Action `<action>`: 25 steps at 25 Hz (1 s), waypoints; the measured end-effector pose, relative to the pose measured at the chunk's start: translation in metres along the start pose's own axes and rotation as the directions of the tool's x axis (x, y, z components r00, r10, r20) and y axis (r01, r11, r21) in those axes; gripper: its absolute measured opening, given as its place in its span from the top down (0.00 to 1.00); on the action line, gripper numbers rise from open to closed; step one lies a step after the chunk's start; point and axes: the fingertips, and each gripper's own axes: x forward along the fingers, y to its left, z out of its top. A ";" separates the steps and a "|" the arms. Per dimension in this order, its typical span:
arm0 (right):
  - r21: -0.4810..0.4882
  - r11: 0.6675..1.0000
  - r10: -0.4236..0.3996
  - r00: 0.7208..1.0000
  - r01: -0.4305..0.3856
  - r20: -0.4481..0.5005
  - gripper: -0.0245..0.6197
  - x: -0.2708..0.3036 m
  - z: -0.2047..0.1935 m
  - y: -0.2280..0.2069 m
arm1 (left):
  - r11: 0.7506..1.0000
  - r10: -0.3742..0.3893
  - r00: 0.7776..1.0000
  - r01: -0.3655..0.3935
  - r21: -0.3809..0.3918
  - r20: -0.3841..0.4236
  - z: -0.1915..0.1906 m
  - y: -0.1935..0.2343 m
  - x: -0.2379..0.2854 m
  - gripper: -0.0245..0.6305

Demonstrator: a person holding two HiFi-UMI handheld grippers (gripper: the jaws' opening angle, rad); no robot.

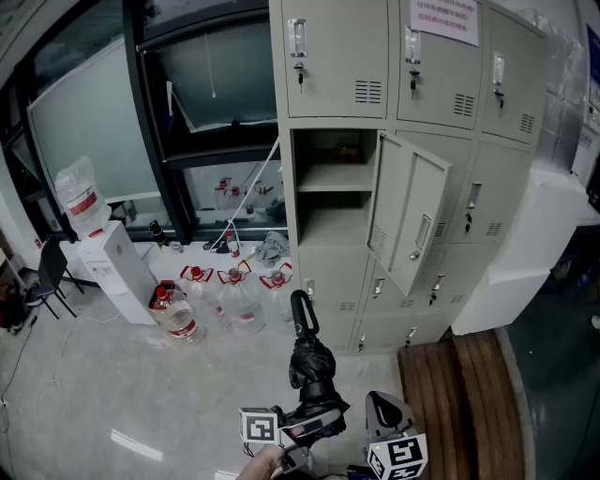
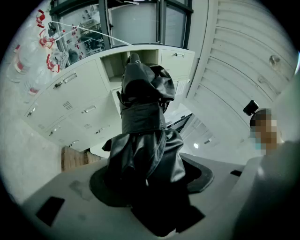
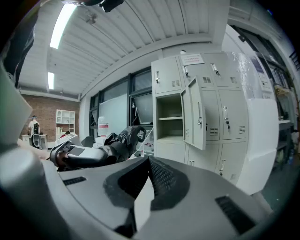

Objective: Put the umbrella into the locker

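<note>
One black folded umbrella (image 1: 309,361) is standing nearly upright in the left gripper (image 1: 314,420), whose two jaws are clamping its lower end. In the left gripper view the umbrella (image 2: 143,117) is filling the gap between the dark pads of that gripper (image 2: 150,185) and hiding most of them. The umbrella is out in front of the locker bank (image 1: 333,281), well apart from it.

The right gripper (image 1: 382,405) is hovering just beside the left one. In its own view its jaws (image 3: 147,164) are resting together with nothing between them, and the umbrella (image 3: 117,140) is lying off to its left.

Of the locker doors only one door (image 1: 408,220) is hanging open, showing one compartment (image 1: 333,187) with a single shelf across it. Three shut doors are running along the top row, each with a key in its lock.

Four water jugs (image 1: 230,295) with red caps are sitting on the floor left of the lockers, and a fifth jug (image 1: 80,197) is sitting on the one white dispenser (image 1: 117,267). One wooden bench (image 1: 459,394) is lying at the lockers' foot.

The umbrella's gripped end is buried in the jaws. Both grippers and the one bare hand (image 1: 267,464) are being cut off by the lower edge. The paper notice (image 1: 445,19) is too small to read.
</note>
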 end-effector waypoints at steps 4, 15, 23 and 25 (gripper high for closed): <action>0.006 1.000 0.002 1.000 -0.002 -0.010 0.96 -0.005 -0.005 0.001 | 1.000 -0.006 1.000 0.006 0.021 -0.008 -0.007 0.001 -0.001 0.54; 0.037 0.999 -0.006 1.000 0.007 -0.017 0.96 -0.002 -0.011 -0.008 | 0.999 0.026 1.000 -0.026 -0.032 -0.005 -0.012 0.005 0.002 0.54; 0.062 0.998 -0.022 0.999 0.024 -0.031 0.96 0.037 -0.012 -0.037 | 0.999 0.051 0.998 -0.052 -0.004 -0.040 0.018 0.030 0.026 0.54; 0.057 0.998 -0.020 0.999 0.022 -0.035 0.96 0.058 -0.009 -0.046 | 0.998 0.060 0.997 -0.059 0.023 -0.055 0.036 0.045 0.034 0.54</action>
